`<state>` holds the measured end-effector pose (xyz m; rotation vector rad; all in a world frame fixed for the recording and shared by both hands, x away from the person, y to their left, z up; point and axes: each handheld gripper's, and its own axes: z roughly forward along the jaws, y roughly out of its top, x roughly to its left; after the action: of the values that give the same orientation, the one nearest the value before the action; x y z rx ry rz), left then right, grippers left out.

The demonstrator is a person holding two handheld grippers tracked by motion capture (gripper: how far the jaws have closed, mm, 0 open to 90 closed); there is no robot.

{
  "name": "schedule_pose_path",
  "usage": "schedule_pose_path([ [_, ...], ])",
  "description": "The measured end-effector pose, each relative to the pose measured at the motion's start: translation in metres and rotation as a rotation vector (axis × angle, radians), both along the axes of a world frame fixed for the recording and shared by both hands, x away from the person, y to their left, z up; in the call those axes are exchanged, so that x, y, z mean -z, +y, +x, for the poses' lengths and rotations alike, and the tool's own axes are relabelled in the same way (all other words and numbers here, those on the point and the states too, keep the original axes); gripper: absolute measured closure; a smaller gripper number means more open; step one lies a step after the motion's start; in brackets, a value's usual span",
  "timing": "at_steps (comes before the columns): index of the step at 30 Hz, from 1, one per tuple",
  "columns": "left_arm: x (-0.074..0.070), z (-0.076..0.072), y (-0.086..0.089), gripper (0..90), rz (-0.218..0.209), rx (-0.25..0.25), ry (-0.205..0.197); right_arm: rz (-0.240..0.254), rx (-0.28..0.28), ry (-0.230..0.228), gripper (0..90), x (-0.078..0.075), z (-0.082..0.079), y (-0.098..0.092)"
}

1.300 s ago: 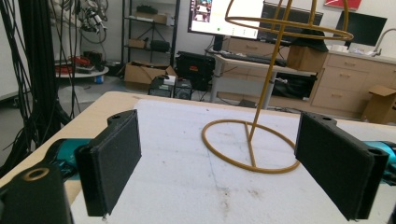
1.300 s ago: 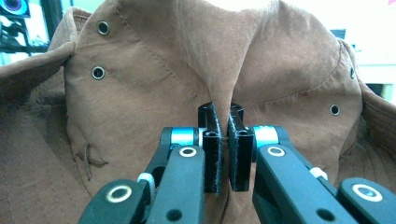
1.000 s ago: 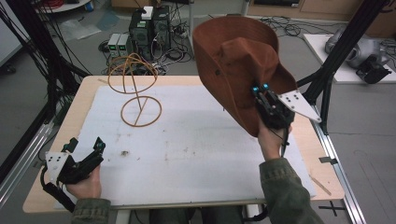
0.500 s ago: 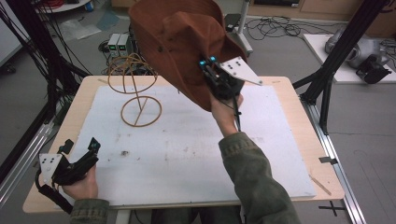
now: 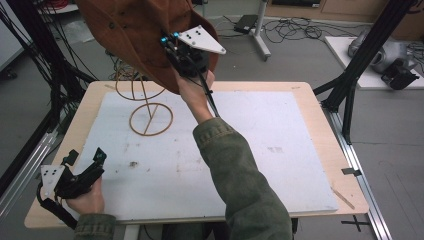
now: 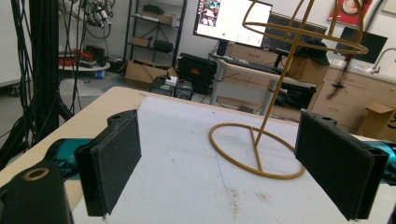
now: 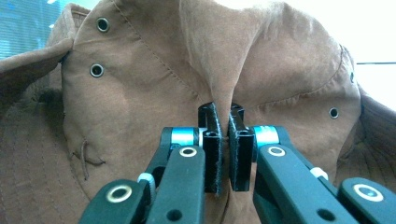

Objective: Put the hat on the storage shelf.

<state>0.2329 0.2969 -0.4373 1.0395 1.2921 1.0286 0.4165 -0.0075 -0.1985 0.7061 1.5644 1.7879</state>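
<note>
In the high view, the left claw (image 5: 85, 162) sits at the counter's 7 o'clock corner, held low in the person's hand, its 2 jaws spread wide with nothing between them; its own view shows the black pads (image 6: 114, 163) well apart above the white mat (image 6: 187, 182). Farther in, toward 11 o'clock, the wire hat stand (image 5: 150, 117) stands upright on the mat, its ring base flat on the surface. Above and just beyond it, the right claw (image 5: 170, 45) is raised over the counter (image 5: 320, 105), clenched on a fold of the brown hat (image 5: 130, 30), which hangs over the stand's top. In the right gripper view the jaws pinch the hat's (image 7: 154, 93) crown fabric between them.
</note>
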Motion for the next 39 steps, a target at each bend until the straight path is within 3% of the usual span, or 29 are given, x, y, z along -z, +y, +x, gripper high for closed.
schedule_pose_path([
  [5,0.001,-0.002,0.004,14.9,-0.011,-0.006,0.004,-0.040,-0.018,0.027,86.8,0.008,0.008,0.019],
  [9,0.001,-0.003,0.005,14.9,-0.023,-0.010,0.000,-0.081,-0.026,0.077,86.6,0.022,0.014,0.031],
  [12,0.001,-0.003,0.006,14.9,-0.025,-0.009,-0.001,-0.090,-0.033,0.080,86.6,0.035,0.014,0.039],
  [20,0.001,-0.002,0.006,14.9,-0.028,-0.007,0.002,-0.139,-0.047,0.155,85.9,0.071,0.023,0.049],
  [31,0.002,-0.001,0.004,14.9,-0.027,0.001,0.006,-0.138,-0.066,0.198,85.2,0.080,0.023,0.049],
  [39,0.002,-0.001,0.004,14.9,-0.031,0.000,0.005,-0.155,-0.079,0.194,82.7,0.079,0.022,0.050],
])
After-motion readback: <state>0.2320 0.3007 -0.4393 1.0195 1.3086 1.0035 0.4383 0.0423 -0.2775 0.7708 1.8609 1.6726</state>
